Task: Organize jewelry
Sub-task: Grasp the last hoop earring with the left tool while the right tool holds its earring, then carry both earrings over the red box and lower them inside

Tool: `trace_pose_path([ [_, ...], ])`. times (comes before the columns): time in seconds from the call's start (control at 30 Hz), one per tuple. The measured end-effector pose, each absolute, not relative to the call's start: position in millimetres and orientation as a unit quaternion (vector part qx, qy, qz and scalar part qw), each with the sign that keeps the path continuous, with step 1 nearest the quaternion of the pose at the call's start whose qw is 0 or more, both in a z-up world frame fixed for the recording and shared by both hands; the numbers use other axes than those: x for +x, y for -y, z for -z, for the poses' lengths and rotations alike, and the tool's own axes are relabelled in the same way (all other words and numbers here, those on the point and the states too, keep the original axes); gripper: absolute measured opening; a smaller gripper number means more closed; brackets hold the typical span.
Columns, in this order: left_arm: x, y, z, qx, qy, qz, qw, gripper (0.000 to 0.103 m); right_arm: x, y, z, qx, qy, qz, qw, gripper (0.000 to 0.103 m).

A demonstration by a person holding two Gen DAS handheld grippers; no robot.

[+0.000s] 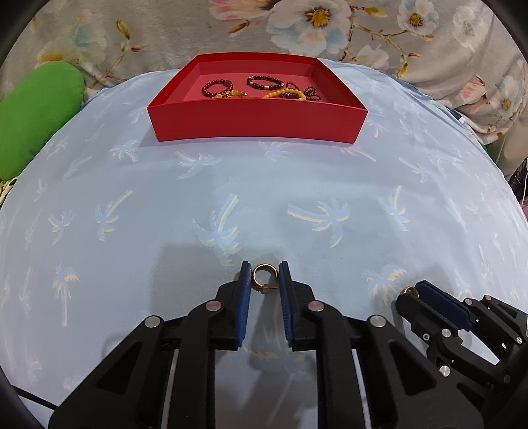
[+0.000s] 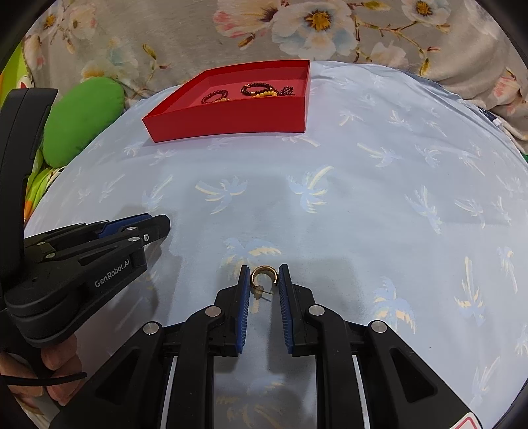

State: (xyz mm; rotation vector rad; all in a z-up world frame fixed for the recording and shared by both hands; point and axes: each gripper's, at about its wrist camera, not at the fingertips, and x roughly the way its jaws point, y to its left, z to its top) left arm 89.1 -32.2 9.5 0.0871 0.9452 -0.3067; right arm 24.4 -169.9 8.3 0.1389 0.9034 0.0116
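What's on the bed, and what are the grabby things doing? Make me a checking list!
Surface: light blue palm-print cloth, smooth.
Job's things: red tray with bead bracelets inside; gold hoop earring and second gold hoop earring, both outside the tray.
Clutter: green cushion beside the cloth.
Grippers: left gripper shut on the gold hoop earring; right gripper shut on the second gold hoop earring.
Cables: black cable by the hand.
Surroundings: floral fabric behind.
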Motion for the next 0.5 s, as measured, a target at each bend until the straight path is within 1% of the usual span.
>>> trace_pose_path([
  [0.27, 83, 27, -10, 0.031, -0.458, 0.149, 0.876, 0.017, 20, 170, -13, 0.069, -0.431, -0.008, 0.9, 0.016],
  [0.5, 72, 8, -19, 0.005, -0.461, 0.147, 0.875, 0.017, 14, 165, -29, 0.068, -0.415, -0.015, 0.907, 0.016],
])
